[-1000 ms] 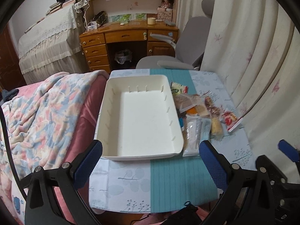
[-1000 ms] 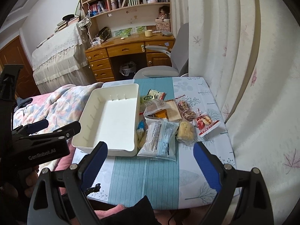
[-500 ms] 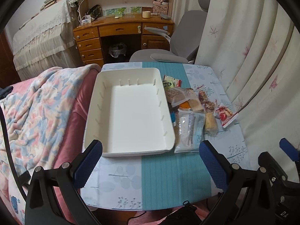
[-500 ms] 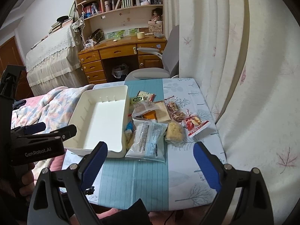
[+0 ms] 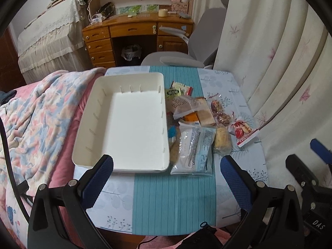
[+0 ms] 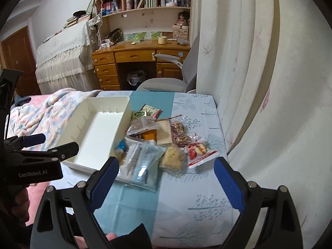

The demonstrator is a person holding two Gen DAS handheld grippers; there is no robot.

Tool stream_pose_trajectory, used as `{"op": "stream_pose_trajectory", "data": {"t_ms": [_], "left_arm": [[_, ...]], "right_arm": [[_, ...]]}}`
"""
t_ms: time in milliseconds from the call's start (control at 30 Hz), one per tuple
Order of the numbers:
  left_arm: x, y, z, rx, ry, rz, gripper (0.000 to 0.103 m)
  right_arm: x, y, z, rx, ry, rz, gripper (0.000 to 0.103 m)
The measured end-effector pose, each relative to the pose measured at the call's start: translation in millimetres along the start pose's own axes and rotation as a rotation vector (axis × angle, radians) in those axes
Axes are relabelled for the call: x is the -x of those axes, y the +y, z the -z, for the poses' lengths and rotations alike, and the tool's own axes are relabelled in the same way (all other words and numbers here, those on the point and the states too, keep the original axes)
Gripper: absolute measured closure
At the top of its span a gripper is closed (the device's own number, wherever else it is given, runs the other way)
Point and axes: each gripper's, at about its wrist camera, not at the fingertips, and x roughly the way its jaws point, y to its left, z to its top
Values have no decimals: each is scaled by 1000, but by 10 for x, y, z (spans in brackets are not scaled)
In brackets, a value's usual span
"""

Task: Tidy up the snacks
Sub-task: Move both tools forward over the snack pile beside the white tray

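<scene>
Both of our claws stand wide apart and hold nothing: the left claw [image 5: 167, 175] hovers over the near end of the white bin [image 5: 97, 112], the right claw [image 6: 166, 178] over the near edge of the snack pile. The snacks lie heaped just beside the bin's right wall, none in it yet: a large clear packet [image 6: 143, 164], a pale crumbly cake [image 6: 173, 157], a red-and-white pouch [image 6: 200, 152], a bag of nuts [image 6: 179, 132] and green sachets [image 6: 146, 112] farther back. We judge the main risk to be the overlap: packets rest on one another, so closing on one may drag or flip its neighbour, and slick wrappers may slip from the pads. The red-and-white pouch lies nearest the curtain side and could be nudged off the worktop [image 5: 172, 197]. The bin sits close to the worktop's left edge, by the quilted bed [image 5: 37, 112], so a push there might tip it. Beyond stand a wooden desk [image 6: 141, 54], a grey chair [image 5: 186, 56] and a pale curtain [image 6: 259, 72].
</scene>
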Motion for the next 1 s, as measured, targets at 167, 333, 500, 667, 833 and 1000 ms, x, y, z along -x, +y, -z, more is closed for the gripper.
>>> {"op": "stream_pose_trajectory", "data": {"t_ms": [167, 333, 500, 667, 833, 1000], "left_arm": [[-257, -275, -2, -10, 53, -39, 0], [-570, -615, 12, -56, 97, -80, 0], [-921, -927, 74, -119, 143, -138, 0], [-1275, -1108, 127, -129, 207, -171, 0], [-1627, -1244, 164, -153, 246, -223, 0], [-1959, -1287, 138, -145, 297, -259, 0]], "right_arm": [[-197, -300, -61, 9, 33, -41, 9], [-466, -569, -114, 12, 79, -68, 9], [-816, -824, -139, -2, 136, -99, 9], [-1213, -1012, -151, 20, 177, -98, 9], [-1588, -1152, -112, 39, 217, -112, 9], [-1955, -1227, -21, 55, 263, -140, 9]]}}
